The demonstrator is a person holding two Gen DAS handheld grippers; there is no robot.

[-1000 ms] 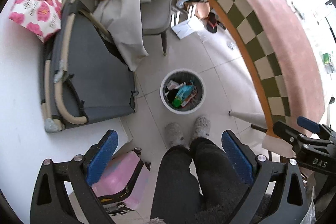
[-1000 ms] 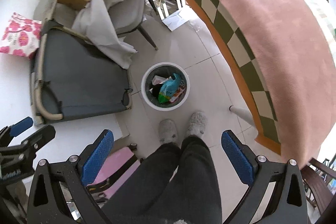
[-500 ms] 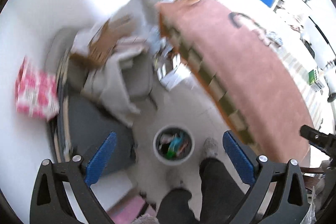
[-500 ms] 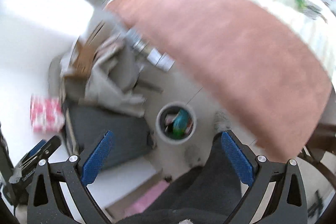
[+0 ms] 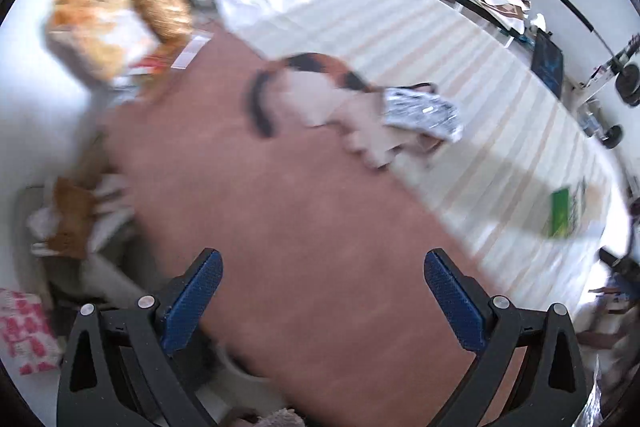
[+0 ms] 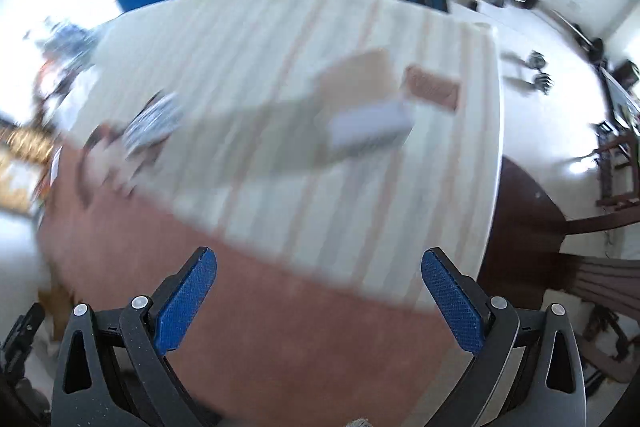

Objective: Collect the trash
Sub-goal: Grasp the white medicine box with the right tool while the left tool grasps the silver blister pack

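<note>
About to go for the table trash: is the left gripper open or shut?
Open. In the left wrist view the left gripper has its blue pads spread wide apart, with only the pink tablecloth between them.

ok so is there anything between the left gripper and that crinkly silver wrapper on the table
Nothing visible blocks it. The open left gripper faces across bare pink cloth toward the silver wrapper. The wrapper lies against a calico cat, on its right, so the cat is beside the target, not in the path. The frame is blurred.

No readable text, labels or numbers anywhere; print on the green packet [image 5: 562, 213] at four o'clock too blurred to make out.
</note>
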